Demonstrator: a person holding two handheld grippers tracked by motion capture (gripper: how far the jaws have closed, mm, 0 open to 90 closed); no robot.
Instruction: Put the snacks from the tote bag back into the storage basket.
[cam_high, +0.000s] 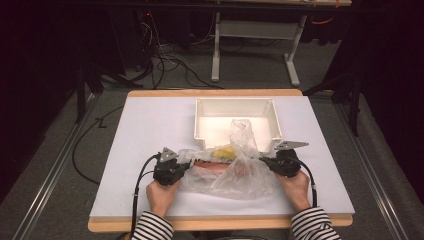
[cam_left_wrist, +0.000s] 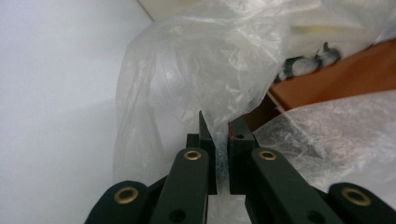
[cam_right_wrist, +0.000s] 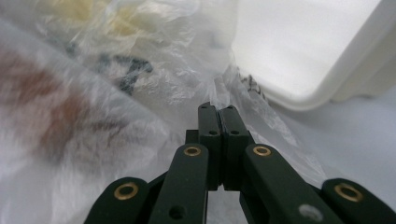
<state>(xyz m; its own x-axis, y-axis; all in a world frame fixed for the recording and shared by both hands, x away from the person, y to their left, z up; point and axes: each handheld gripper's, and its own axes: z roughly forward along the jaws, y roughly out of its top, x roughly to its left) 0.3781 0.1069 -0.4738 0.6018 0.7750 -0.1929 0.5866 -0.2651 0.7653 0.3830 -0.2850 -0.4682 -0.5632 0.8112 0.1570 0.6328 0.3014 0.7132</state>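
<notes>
A clear plastic bag (cam_high: 235, 170) lies on the white table in front of a white tray (cam_high: 200, 122). Inside the bag I see a brown-orange item (cam_left_wrist: 336, 79) and something yellow (cam_high: 225, 151). My left gripper (cam_high: 184, 162) is at the bag's left end, shut on a fold of the plastic (cam_left_wrist: 219, 126). My right gripper (cam_high: 262, 160) is at the bag's right end, its jaws pressed together on the film (cam_right_wrist: 219, 109). Part of the bag (cam_high: 242, 131) stands up against the tray's front wall.
The white tray (cam_right_wrist: 308, 100) sits just beyond the bag, toward the table's far side. Bare white table top (cam_high: 150, 125) stretches to the left of the tray and along the near edge. Cables trail from both grippers toward the person's striped sleeves.
</notes>
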